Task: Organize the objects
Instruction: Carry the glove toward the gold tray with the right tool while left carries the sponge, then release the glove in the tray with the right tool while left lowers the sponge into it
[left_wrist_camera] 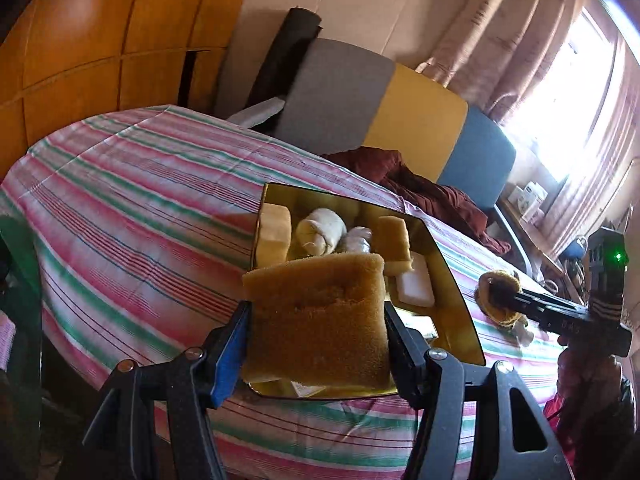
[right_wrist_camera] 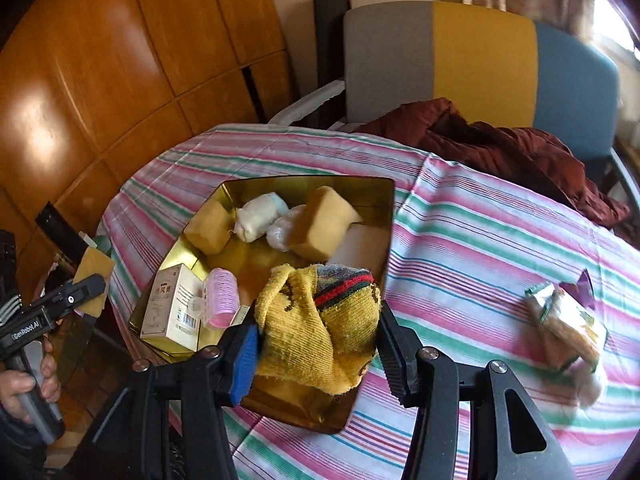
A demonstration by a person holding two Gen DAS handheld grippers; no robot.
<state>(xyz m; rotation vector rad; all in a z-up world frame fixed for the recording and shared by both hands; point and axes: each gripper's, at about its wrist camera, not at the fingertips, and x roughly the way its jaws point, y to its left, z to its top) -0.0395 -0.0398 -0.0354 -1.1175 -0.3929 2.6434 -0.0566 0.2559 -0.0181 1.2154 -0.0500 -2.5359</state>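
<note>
A gold metal tin (left_wrist_camera: 452,280) (right_wrist_camera: 380,208) sits on the striped table. It holds tan sponges (right_wrist_camera: 324,222), white rolled bundles (right_wrist_camera: 256,216), a white box (right_wrist_camera: 176,304) and a pink curler (right_wrist_camera: 222,296). My left gripper (left_wrist_camera: 316,328) is shut on a tan sponge (left_wrist_camera: 320,320) and holds it above the tin's near edge. My right gripper (right_wrist_camera: 316,336) is shut on a bunched yellow sock (right_wrist_camera: 320,328) over the tin's near right part. The right gripper also shows in the left wrist view (left_wrist_camera: 504,292), the left gripper in the right wrist view (right_wrist_camera: 90,284).
A snack packet (right_wrist_camera: 568,320) lies on the striped cloth (right_wrist_camera: 480,240) to the right of the tin. A dark red garment (right_wrist_camera: 500,148) drapes over the table's far edge and a grey, yellow and blue chair (right_wrist_camera: 480,60). Wooden panels (right_wrist_camera: 100,80) stand on the left.
</note>
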